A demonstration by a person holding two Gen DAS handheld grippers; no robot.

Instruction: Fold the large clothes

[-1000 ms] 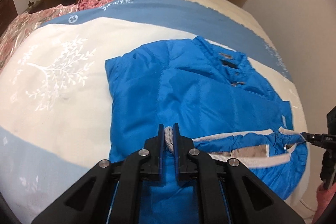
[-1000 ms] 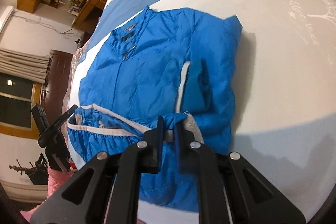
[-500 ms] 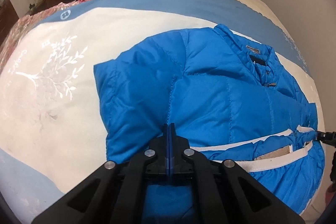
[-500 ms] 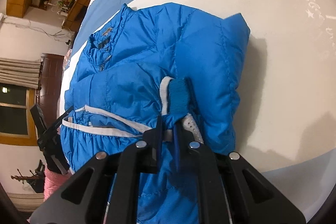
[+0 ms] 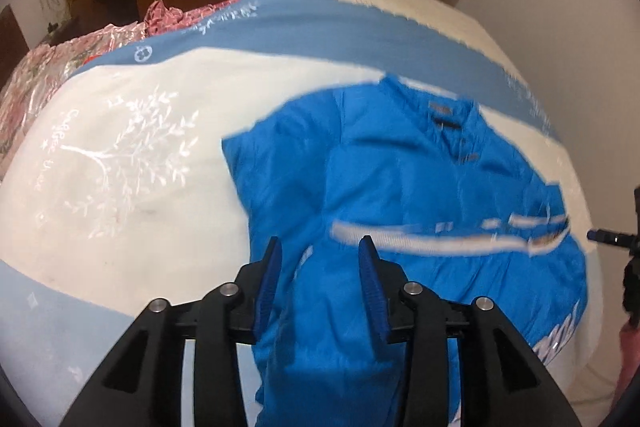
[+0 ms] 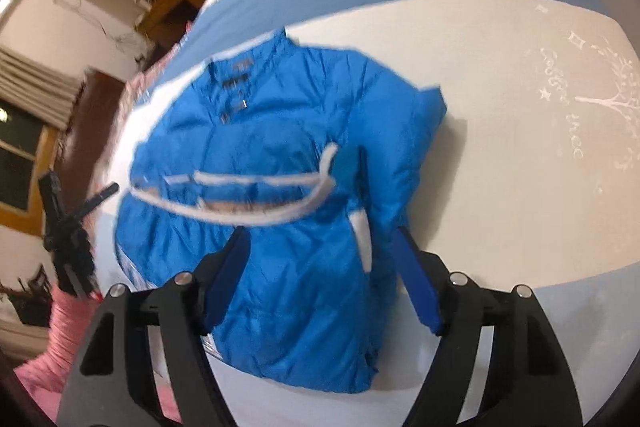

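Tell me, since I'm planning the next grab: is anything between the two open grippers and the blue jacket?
Nothing visible. The left gripper and right gripper both hang open directly over the blue jacket, which lies uncovered on the bedspread.

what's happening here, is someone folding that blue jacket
Yes. A person with a handheld gripper in each hand is folding a blue puffer jacket on a bed with a white and blue cover. The left gripper and the right gripper are both open, holding nothing, above the jacket. Its lower part lies folded up over the body, the white hem band across the middle.
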